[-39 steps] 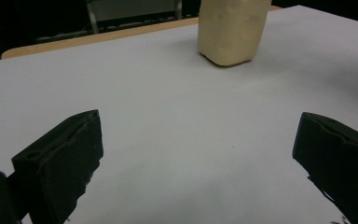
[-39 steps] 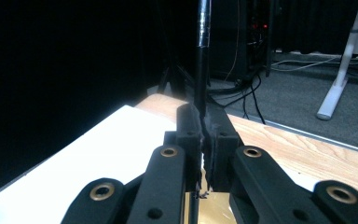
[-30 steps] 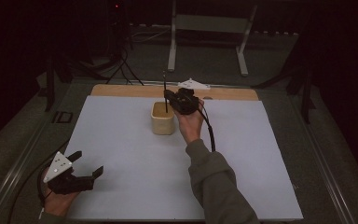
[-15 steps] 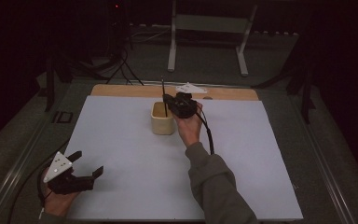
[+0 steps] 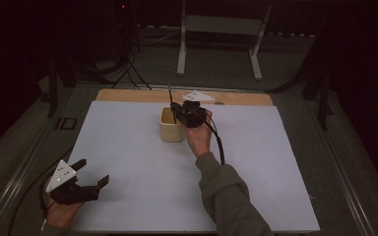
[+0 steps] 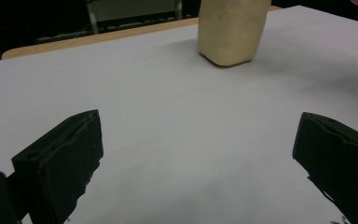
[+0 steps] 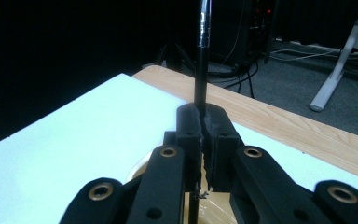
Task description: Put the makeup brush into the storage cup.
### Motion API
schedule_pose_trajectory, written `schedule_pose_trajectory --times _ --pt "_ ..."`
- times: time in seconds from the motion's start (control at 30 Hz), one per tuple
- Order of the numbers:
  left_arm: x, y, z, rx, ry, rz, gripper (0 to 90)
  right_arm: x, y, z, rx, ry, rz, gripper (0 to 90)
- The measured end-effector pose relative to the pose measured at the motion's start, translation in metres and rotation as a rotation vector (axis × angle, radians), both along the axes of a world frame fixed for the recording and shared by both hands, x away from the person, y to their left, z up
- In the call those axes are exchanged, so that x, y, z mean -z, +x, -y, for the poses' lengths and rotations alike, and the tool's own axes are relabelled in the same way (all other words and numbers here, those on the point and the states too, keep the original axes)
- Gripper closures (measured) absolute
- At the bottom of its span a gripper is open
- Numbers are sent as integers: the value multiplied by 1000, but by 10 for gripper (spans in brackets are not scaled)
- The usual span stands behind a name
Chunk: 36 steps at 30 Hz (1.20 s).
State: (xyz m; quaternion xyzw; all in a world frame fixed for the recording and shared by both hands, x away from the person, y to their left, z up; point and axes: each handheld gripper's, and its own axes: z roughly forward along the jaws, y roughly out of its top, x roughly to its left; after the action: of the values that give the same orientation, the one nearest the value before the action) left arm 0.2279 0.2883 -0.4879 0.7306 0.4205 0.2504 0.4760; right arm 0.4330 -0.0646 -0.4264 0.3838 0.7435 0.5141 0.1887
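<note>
Right claw [image 7: 201,135] pinching one rod [image 7: 202,56], one cup [image 5: 171,126]

The cup [image 5: 171,125] stands on the mat [image 5: 128,147], before the wooden edge [image 5: 128,95].

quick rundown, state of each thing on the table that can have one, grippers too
right gripper: shut on the thin black rod, over the cup
thin black rod with a shiny upper part: upright, clamped between the jaws, lower end down at the cup
cream plastic cup: upright on the white sheet, open at the top
left gripper: open, nothing between the jaws, low at the near left of the sheet
white sheet: flat on the table
</note>
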Motion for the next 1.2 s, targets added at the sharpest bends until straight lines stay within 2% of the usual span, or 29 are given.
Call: schedule_pose_trajectory --times 0.23,0.27,0.3,0.33,0.37,0.4,0.47,0.53,0.67,1.2 --pt "0 0 0 1 2 -1 26 5 0 3 -11 -7 -9 839" --pt "0 0 0 2 3 -2 26 6 0 4 -22 0 -12 747" --pt "0 0 0 2 3 -2 26 7 0 5 -48 17 -16 599" --pt "0 0 0 2 3 -2 26 7 0 5 -62 29 -22 507" --pt "0 0 0 2 2 -2 26 7 0 5 -72 36 -25 365" --pt "0 0 0 2 3 -2 26 7 0 5 -71 33 -27 303" --pt "0 0 0 2 4 -2 26 6 0 5 -94 22 -33 253" --pt "0 0 0 1 4 -2 26 6 0 6 -90 5 -30 198" --pt "0 0 0 1 4 -2 26 6 1 7 -81 -4 -34 161" --pt "0 0 0 1 3 -2 26 3 0 9 -87 -39 -40 141"
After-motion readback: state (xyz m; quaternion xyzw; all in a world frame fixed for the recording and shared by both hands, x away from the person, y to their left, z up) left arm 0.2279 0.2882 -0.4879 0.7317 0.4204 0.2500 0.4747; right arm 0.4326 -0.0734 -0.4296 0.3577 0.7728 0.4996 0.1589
